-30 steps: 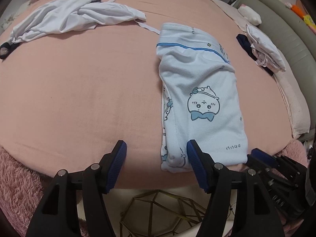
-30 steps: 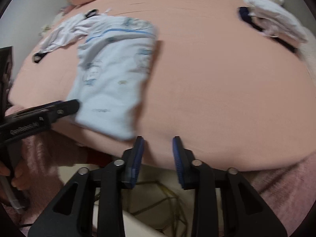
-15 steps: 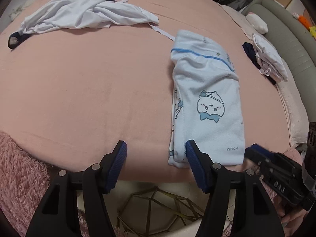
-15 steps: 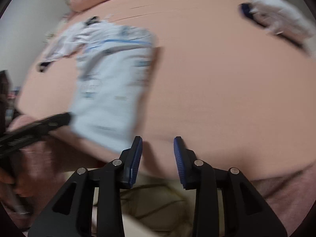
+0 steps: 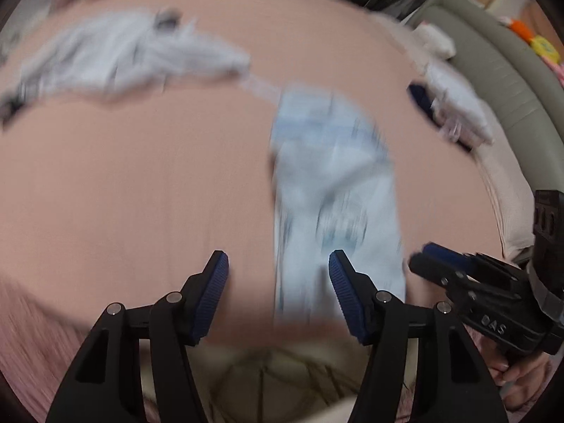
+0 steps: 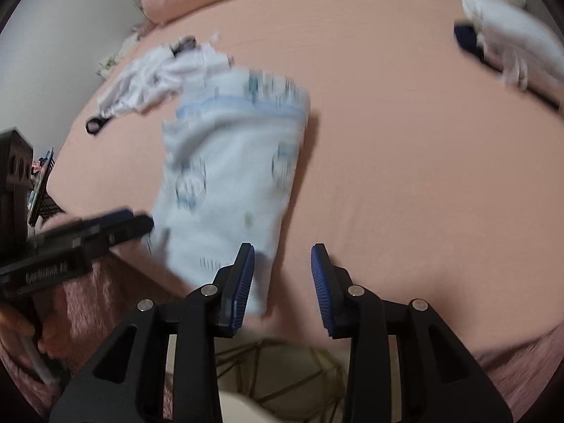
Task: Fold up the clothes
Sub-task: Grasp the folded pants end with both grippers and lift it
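A folded light-blue garment (image 5: 338, 190) with cartoon prints lies on the pink bed (image 5: 141, 176), its near end at the bed's front edge. The left gripper (image 5: 278, 275) hovers at that end with its fingers spread wide and empty, while the right gripper (image 6: 282, 275) sits just beside the garment's right corner, fingers apart and holding nothing. A crumpled white garment (image 5: 130, 53) lies farther back, and a small stack of clothes (image 6: 507, 49) rests well apart to the right; both views are motion-blurred.

I hold my left gripper (image 5: 278, 296) spread wide; my right gripper (image 6: 282, 289) stands open too, more narrowly.
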Tool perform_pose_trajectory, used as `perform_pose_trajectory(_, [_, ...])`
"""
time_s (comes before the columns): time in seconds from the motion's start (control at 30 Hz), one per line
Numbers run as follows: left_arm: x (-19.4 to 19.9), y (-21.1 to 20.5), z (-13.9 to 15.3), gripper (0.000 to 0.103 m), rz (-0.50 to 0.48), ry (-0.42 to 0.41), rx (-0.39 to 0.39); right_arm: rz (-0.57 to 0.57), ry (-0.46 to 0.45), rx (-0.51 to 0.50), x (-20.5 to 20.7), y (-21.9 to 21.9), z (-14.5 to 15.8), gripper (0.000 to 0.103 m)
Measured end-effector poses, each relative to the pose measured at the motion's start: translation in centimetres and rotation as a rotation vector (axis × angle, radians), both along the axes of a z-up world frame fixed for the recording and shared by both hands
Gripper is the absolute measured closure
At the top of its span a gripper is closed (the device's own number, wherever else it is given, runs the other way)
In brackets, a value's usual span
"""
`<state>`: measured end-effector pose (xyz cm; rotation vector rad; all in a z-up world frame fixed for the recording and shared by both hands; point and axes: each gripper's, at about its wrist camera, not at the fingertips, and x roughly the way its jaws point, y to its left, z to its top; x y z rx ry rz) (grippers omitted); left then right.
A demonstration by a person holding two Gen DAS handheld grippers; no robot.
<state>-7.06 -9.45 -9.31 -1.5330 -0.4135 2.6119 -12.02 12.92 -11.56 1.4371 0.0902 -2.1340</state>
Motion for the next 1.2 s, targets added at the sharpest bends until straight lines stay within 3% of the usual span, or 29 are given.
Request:
perform_pose_trajectory(0.1, [-2.7,1.0,0.9,0.044,-0.024,0.038,0.008,-0.020,0.050,-0.008,-2.3,-1.2,1.7,0.069])
perform_pose_trajectory(0.27, [-6.3,4.1,0.5,0.048,-0.079,0.063,-0.057,-0.063,0.001,-0.074,-7.5,-3.1,1.3,0.069])
perform_pose_trajectory(0.37, [-8.2,4.4,-0.7,0.048,-0.078,0.027,-0.092,-0.048,-0.004,-0.070,-9.3,-4.3,0.5,0.069])
perform_pose_trajectory(0.47, [-9.3,3.7,-2.1,0.046,-0.052,-0.004,-0.049,-0.063,-0.031,-0.054,-10.9,-5.2,-1.0,0.069])
perform_pose_trajectory(0.67, [-9.9,1.6,-2.7,0.045,0.011,0.030,0.076,-0.103,-0.011,-0.029,-12.0,-5.3,-1.4,0.069])
perform_pose_trajectory(0.8, [-10.8,0.0,-2.8,0.046,0.077,0.027,0.063,-0.130,0.002,-0.013,-12.7,-5.4,-1.7,0.069])
perform_pose_trajectory(0.9, [-11.1,-1.3,-3.3,0.047,0.106,-0.014,0.120,-0.140,0.000,-0.033,-12.7,-5.0,-1.4,0.069])
perform_pose_trajectory(1.07, [-7.8,-1.8,-2.6,0.047,0.114,-0.034,0.124,-0.034,-0.006,-0.137,-9.4,-4.7,0.9,0.068])
perform_pose_trajectory(1.2, [-5.7,-1.5,-3.5,0.047,0.105,-0.038,0.144,0.024,-0.010,-0.070,-8.0,-6.3,-0.2,0.068])
